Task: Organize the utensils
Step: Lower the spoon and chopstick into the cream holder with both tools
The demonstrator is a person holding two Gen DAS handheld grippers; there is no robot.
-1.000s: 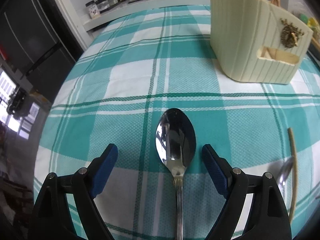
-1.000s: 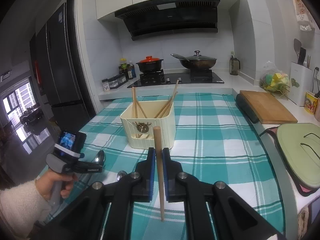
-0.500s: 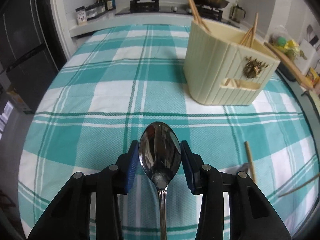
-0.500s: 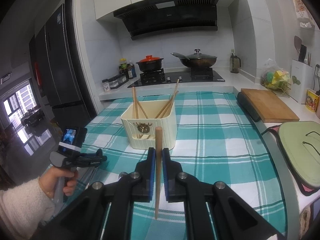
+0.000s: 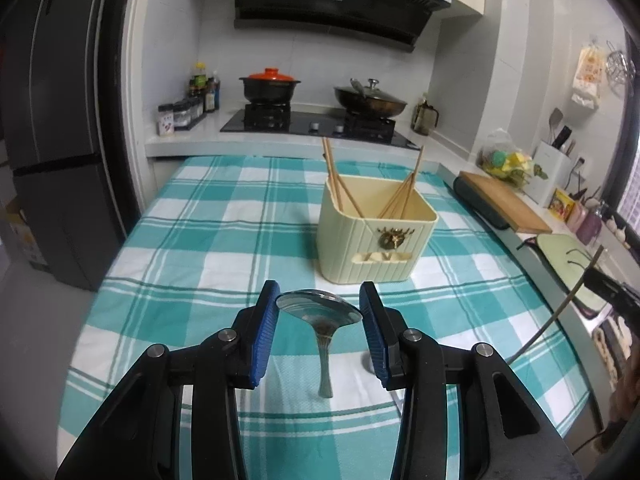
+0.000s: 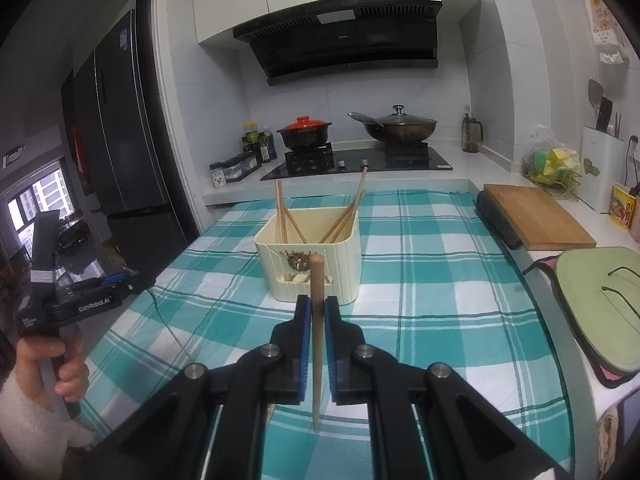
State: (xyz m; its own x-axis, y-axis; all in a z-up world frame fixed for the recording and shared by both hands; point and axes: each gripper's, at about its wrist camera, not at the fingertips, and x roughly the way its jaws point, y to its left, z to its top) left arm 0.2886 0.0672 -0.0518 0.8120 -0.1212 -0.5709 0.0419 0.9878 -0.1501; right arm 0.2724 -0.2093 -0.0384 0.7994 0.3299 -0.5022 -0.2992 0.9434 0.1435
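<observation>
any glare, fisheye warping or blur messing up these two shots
Left wrist view: the spoon bowl held in the left tongs gleams with reflections, and the fridge bows at the rim. Right wrist view: window light is bright at far left, edges curve, while the chopstick in the right tongs stays sharp.

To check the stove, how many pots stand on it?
2. A black pot with an orange lid stands at the left; a dark lidded wok stands at the right. No others seem hidden.

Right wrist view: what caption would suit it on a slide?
Right gripper clamps a chopstick before the cream holder.
</observation>
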